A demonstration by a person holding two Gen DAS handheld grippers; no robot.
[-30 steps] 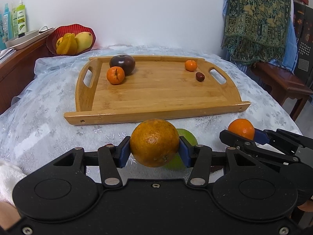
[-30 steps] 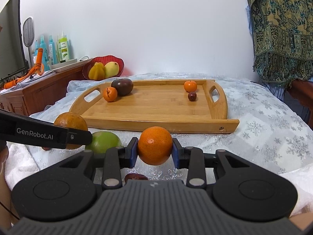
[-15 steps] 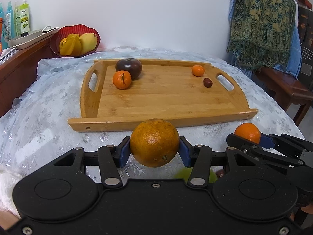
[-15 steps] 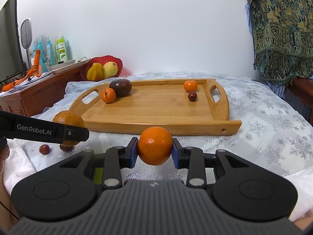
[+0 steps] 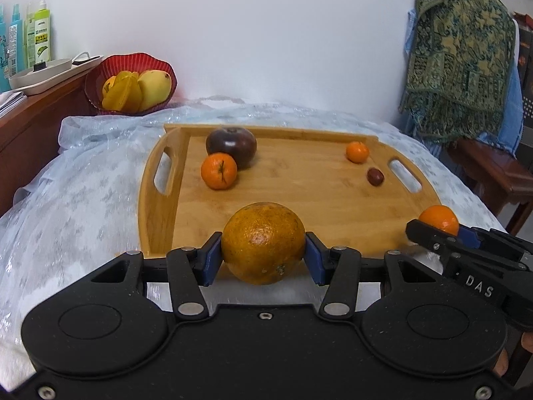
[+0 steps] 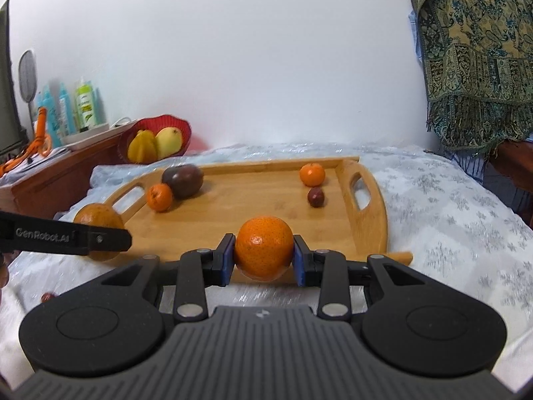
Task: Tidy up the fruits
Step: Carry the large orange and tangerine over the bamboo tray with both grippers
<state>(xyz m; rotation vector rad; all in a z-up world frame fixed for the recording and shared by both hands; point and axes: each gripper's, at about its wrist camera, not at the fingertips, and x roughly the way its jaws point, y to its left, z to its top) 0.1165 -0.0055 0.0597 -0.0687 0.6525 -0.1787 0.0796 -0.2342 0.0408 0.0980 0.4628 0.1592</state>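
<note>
My left gripper (image 5: 263, 255) is shut on a large dull orange (image 5: 263, 242), held above the near edge of the wooden tray (image 5: 299, 196). My right gripper (image 6: 263, 260) is shut on a smaller bright orange (image 6: 264, 247), also at the tray's (image 6: 266, 206) near edge. Each gripper shows in the other's view: the right one with its orange (image 5: 439, 219) at the right, the left one with its orange (image 6: 98, 221) at the left. On the tray lie a dark purple fruit (image 5: 231, 146), a tangerine (image 5: 219, 171), a small tangerine (image 5: 357, 152) and a small dark red fruit (image 5: 375, 176).
A red bowl (image 5: 130, 81) of yellow fruit stands on a wooden sideboard at the back left, with bottles (image 5: 38, 36) beside it. A small red fruit (image 6: 46, 296) lies on the white cloth at the near left. A patterned cloth (image 5: 459, 53) hangs over a chair on the right.
Both grippers have moved forward toward the tray with their oranges. The green fruit on the cloth has dropped out of sight beneath them.
</note>
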